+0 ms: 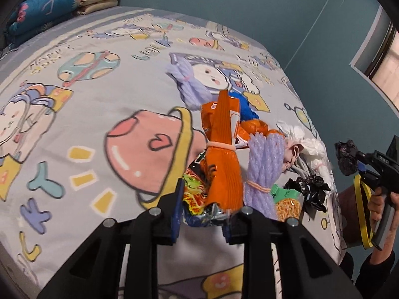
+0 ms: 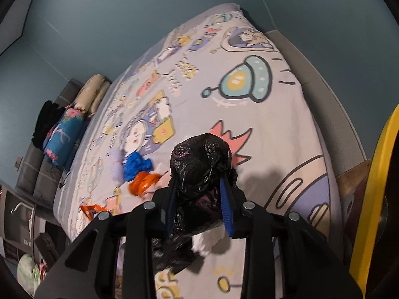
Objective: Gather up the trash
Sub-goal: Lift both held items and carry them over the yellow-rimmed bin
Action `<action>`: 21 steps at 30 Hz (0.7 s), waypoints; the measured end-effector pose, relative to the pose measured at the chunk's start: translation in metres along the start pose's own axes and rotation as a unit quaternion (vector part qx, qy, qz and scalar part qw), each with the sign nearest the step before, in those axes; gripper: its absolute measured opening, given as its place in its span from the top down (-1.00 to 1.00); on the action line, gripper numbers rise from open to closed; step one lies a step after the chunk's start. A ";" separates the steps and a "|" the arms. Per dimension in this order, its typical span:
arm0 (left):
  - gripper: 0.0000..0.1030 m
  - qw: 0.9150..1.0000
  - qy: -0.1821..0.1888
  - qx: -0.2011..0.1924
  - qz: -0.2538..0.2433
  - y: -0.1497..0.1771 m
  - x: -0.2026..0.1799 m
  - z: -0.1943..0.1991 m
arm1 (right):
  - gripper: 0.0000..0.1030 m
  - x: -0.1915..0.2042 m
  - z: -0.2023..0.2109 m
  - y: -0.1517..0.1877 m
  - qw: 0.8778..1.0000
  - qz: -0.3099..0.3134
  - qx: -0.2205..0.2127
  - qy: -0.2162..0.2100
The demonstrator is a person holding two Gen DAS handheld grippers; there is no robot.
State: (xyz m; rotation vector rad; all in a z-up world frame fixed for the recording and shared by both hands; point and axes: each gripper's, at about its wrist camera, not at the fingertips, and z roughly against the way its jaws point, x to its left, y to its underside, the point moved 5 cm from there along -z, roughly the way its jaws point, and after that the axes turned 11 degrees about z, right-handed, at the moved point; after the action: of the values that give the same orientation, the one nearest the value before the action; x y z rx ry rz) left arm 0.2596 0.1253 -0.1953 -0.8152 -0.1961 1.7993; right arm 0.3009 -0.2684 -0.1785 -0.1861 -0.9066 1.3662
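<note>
My left gripper [image 1: 207,206] is shut on a shiny red and green snack wrapper [image 1: 197,199], just above the cartoon-print bed sheet [image 1: 87,114]. An orange yarn bundle [image 1: 222,149] lies against the wrapper; whether the jaws also pinch it I cannot tell. My right gripper [image 2: 199,194] is shut on a crumpled black plastic bag [image 2: 202,159], held above the bed; it shows at the right edge of the left wrist view [image 1: 346,159]. More litter lies on the bed: another black bag [image 1: 309,189], a white bag [image 1: 306,144], a green packet [image 1: 286,201].
A lilac yarn bundle [image 1: 261,169], a second one [image 1: 187,84], and blue [image 1: 245,109] and orange [image 1: 251,127] crumpled bags lie nearby. A brown bin with a yellow rim [image 1: 361,211] stands beside the bed's right edge. Folded bedding [image 1: 49,7] is stacked at the far end.
</note>
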 end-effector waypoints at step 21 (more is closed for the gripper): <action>0.54 0.998 0.030 -0.053 0.010 -0.013 -0.004 0.082 | 0.44 0.020 0.086 0.029 0.998 0.034 -0.018 -0.046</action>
State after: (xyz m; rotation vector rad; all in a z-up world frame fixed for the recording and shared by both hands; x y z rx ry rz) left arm 0.2201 0.1475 -0.1258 -0.9470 -0.2472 1.7920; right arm 0.2215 -0.2762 -0.1303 -0.1838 -1.0102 1.4314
